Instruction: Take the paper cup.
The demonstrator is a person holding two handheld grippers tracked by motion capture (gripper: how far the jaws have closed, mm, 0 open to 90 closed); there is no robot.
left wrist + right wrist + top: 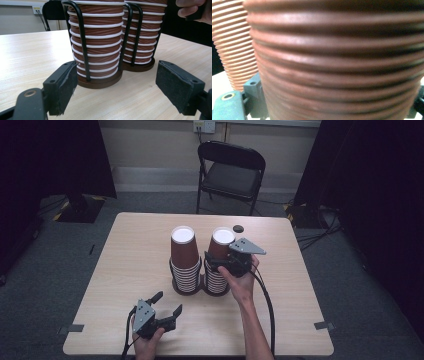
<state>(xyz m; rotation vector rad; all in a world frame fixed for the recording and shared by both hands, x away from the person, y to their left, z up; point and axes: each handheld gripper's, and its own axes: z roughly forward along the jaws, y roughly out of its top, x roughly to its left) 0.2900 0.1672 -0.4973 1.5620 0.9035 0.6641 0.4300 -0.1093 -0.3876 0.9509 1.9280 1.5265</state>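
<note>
Two stacks of upside-down brown ribbed paper cups stand in black wire holders (82, 45) at the table's middle: the left stack (183, 251) and the right stack (220, 245). My right gripper (216, 262) reaches in from the right, its jaws either side of the top cup (337, 62) of the right stack; the cup sits close between them and I see no squeeze on its wall. My left gripper (167, 304) rests near the front edge, open and empty, and points at the base of the left stack (97, 52).
A small black round object (238, 228) lies on the wooden table (130, 270) behind the right stack. A black folding chair (230, 172) stands beyond the far edge. Cables trail on the floor at right.
</note>
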